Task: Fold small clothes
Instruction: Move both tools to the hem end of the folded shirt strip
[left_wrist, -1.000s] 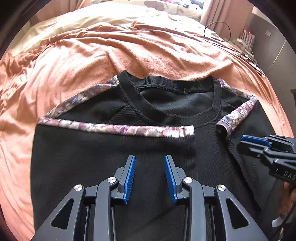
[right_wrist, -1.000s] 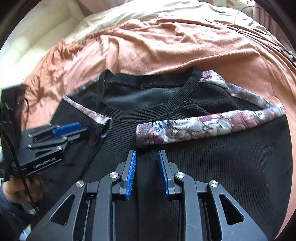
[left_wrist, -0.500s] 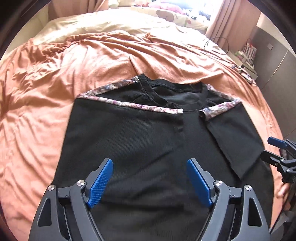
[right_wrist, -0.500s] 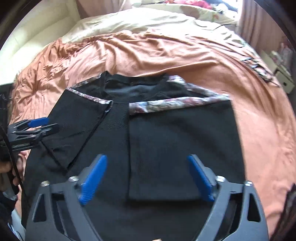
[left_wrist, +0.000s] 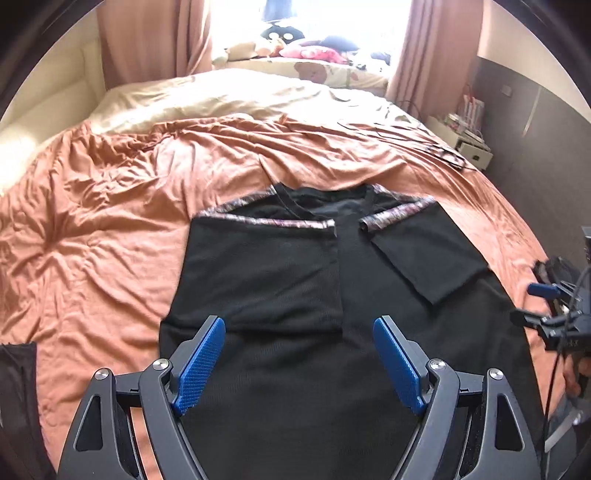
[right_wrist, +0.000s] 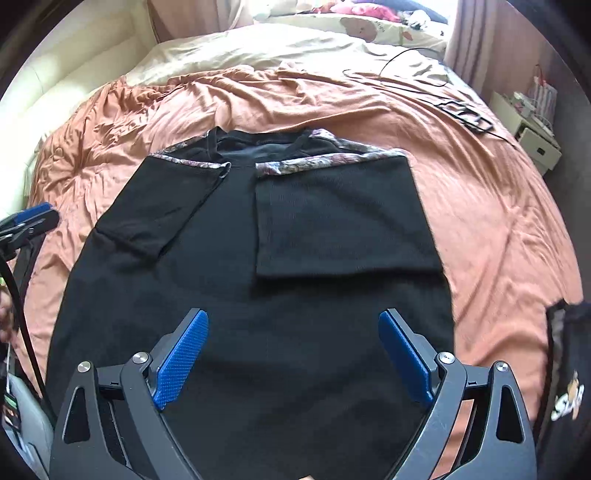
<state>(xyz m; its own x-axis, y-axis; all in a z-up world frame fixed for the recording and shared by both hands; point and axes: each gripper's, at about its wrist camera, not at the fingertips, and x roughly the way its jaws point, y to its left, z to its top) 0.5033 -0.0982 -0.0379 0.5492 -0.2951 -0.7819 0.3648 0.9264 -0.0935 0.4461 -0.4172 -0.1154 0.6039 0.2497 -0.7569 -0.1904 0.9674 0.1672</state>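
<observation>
You are holding both sets of tongs released and empty over the black top (left_wrist: 295, 280); the left tongs (left_wrist: 299, 363) are standing wide at the lower centre of the left wrist view, the right tongs (right_wrist: 293, 356) likewise in the right wrist view, with nothing between the blue pads (left_wrist: 201, 365) of either; the top is lying flat on the orange bedspread (left_wrist: 110, 229), neckline toward the top of the frame, both floral-trimmed sleeves (right_wrist: 332, 162) folded in over the chest; the next step looks to be the lengthwise fold, so you are best aiming each set of tongs at a hem corner near the bottom edge, pinching both layers, and carrying them evenly toward the collar so the sleeves are not sliding out; the hem itself is lying below the fingertips, partly hidden by the tongs; the right tongs are also showing at the right edge of the left wrist view, just off the garment's side.
</observation>
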